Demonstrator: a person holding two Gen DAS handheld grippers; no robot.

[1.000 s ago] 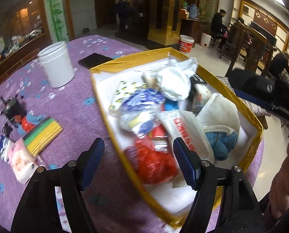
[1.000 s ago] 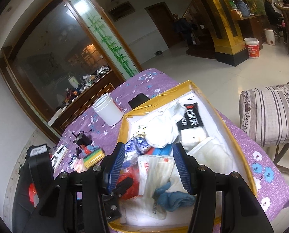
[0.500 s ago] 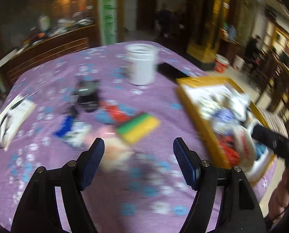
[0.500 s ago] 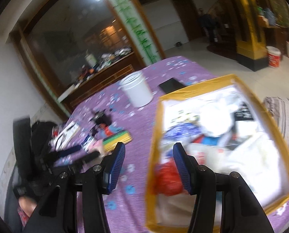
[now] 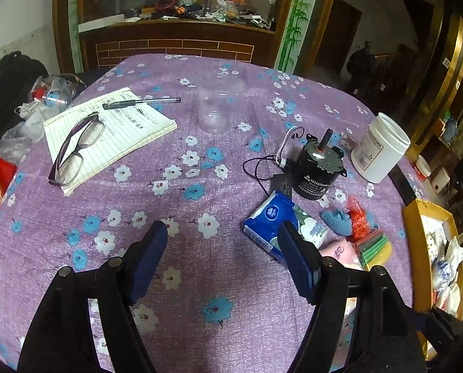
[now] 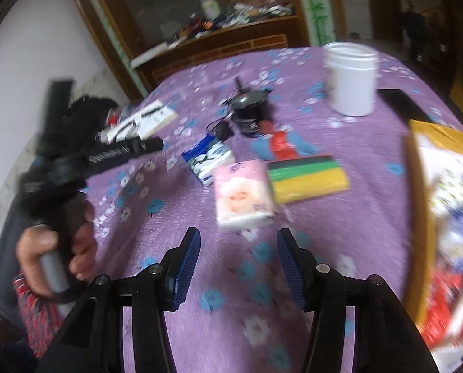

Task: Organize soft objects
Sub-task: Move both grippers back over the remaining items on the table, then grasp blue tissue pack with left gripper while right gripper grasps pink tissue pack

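Soft items lie on the purple flowered tablecloth: a blue tissue pack (image 5: 273, 225) (image 6: 208, 158), a pink tissue pack (image 6: 244, 197) (image 5: 337, 253), a green-yellow sponge stack (image 6: 307, 175) (image 5: 374, 248), a blue cloth (image 5: 335, 219) and a red bag (image 5: 357, 219). The yellow-rimmed box (image 5: 413, 242) (image 6: 418, 186) holds several soft packs at the right. My left gripper (image 5: 222, 256) is open and empty over bare cloth, left of the blue pack. My right gripper (image 6: 237, 264) is open and empty, just in front of the pink pack.
A black motor with wires (image 5: 315, 168) and a white jar (image 5: 379, 149) stand behind the soft items. A notepad with glasses (image 5: 76, 152) and a pen (image 5: 141, 102) lies far left, next to a clear cup (image 5: 219, 108). The other hand's gripper (image 6: 107, 155) shows left.
Both grippers have swung left, away from the box, and now face the loose items on the tablecloth. Both stay open and empty.
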